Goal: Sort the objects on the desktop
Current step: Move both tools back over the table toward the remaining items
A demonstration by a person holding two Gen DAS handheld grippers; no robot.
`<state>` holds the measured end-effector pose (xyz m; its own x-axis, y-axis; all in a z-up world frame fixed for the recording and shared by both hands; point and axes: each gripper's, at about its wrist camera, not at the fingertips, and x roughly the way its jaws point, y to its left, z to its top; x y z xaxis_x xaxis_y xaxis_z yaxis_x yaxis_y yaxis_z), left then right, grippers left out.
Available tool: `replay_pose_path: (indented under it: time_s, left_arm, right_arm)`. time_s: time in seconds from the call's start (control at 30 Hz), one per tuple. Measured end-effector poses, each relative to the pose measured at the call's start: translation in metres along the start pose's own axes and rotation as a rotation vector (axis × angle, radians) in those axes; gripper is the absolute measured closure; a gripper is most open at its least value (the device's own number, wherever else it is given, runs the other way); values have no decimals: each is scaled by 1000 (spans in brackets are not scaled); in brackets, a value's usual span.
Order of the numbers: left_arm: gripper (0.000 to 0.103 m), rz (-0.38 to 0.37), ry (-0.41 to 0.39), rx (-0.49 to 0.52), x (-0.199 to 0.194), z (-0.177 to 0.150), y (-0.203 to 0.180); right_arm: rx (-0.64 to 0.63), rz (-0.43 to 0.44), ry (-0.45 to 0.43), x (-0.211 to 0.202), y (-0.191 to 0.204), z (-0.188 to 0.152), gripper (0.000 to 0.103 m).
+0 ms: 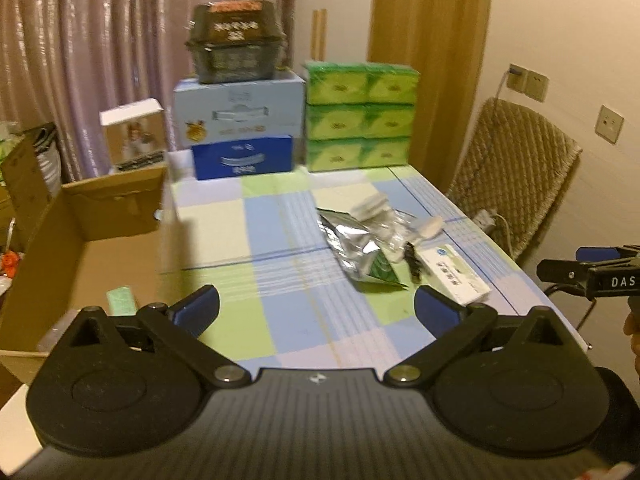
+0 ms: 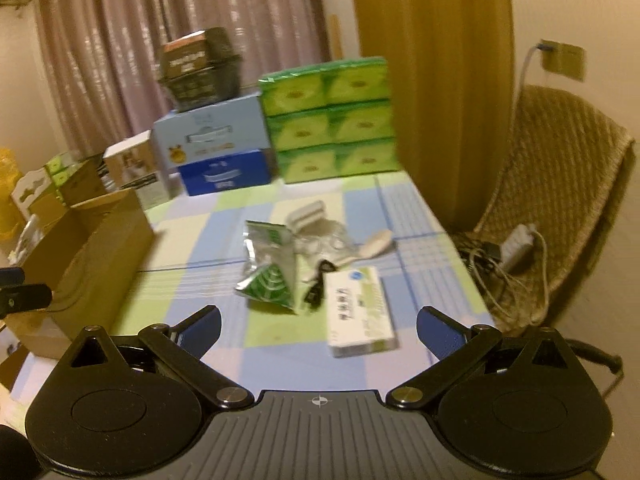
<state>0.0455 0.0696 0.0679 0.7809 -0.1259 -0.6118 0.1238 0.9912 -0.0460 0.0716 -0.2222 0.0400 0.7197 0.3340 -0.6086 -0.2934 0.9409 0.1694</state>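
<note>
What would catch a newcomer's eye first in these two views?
Probably the bright green tissue packs stacked at the far edge of the checked table, beside blue boxes. Next, the loose clutter mid-table: a crumpled foil bag and a white medicine box. An open cardboard box waits at the table's left.

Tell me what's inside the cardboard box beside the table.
The cardboard box holds one small green packet on its floor. The left gripper and the box's near wall hide the closest corner.
</note>
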Motion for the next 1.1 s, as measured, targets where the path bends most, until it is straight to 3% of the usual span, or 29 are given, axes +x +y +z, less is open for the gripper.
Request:
replay_pose_path:
  time_s: [0.4,1.1]
  left_arm:
    - [1,-35,62,41,35,-8,-36]
    - [1,-56,126,39,75,-11,-44]
  right_arm:
    - [48,-16,11,3,-30,-9,2]
    - [-10,-27,79,41,-45,-8,2]
